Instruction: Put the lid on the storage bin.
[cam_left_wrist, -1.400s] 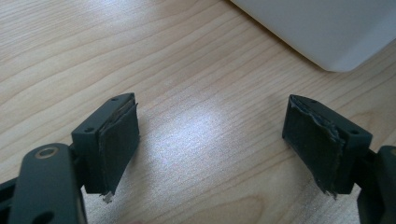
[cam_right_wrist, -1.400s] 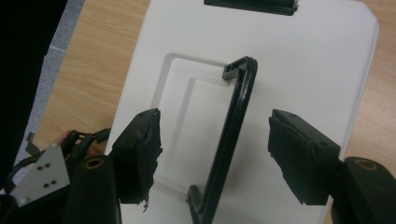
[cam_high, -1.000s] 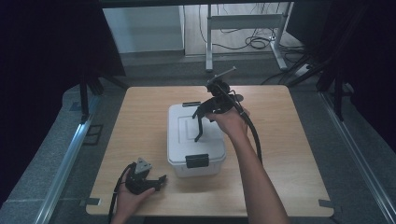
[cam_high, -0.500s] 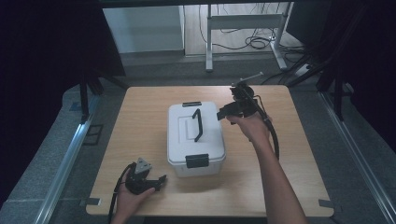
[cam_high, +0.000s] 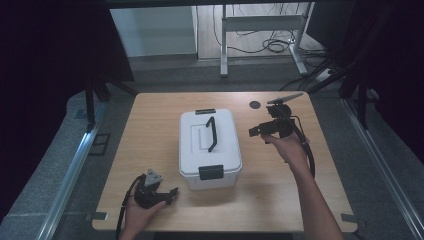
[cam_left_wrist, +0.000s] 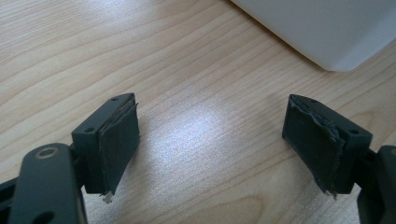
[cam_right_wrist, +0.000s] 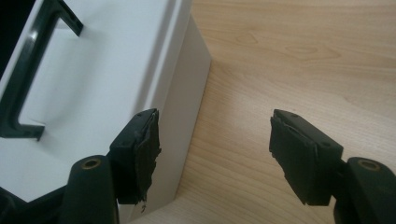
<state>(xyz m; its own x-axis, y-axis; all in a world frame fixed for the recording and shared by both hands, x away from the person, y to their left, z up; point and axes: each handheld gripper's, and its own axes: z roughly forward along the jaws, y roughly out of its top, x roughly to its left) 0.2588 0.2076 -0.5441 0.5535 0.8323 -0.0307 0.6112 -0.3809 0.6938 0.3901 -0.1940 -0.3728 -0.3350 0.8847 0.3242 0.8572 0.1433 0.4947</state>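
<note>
While the right tongs (cam_high: 256, 132) hang just off the right side of the white storage box (cam_high: 210, 148), their jaws stand wide apart with nothing between them; the right gripper view looks down past the worn black pads (cam_right_wrist: 147, 151) onto the box's right edge and the bare wood beside it. Down at the near left corner, the left tongs (cam_high: 167, 195) rest low over the desk (cam_high: 280, 195), likewise spread wide and empty, with a rounded corner of the box showing beyond them in the left gripper view. The box sits at the middle of the desk, lid on, its black handle (cam_high: 211, 133) lying flat along the lid and a black latch (cam_high: 211, 172) on the near face, another latch (cam_high: 205, 111) at the far end. Judged from this, the work on the box has hardly begun or stands between steps: neither pair holds anything, the latches look shut, and the lid has yet to be opened or the box moved. The box is smooth, matt plastic with rounded corners and a shallow recess under the handle; the handle is a stiff black bar with bent ends. Pale wood grain with a soft sheen covers the desk, and the pads are rough, frayed foam or rubber on hard black blocks
</note>
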